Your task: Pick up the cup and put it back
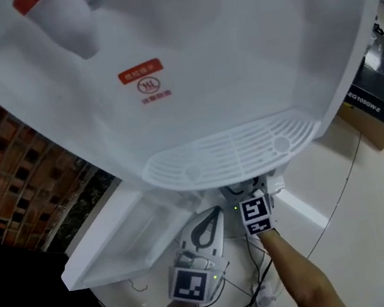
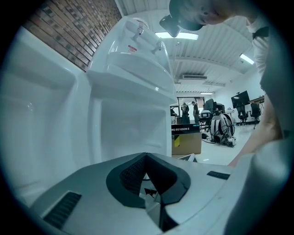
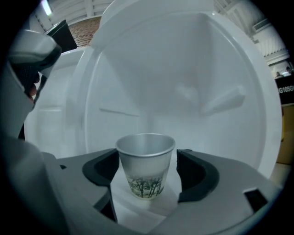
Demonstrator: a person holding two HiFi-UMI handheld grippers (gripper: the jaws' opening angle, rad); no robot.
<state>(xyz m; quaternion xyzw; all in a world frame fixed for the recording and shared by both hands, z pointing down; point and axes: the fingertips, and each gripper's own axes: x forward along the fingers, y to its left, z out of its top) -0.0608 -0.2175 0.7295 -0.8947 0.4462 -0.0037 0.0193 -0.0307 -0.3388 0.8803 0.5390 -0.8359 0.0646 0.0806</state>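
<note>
Cup (image 3: pixel 146 167) — hidden from head view.

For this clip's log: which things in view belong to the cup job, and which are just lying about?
Job: cup, standing between the jaws of the open right gripper; white dispenser behind it.
Lying about: cardboard box; floor cables; backpack; left gripper, shut, empty.
</note>
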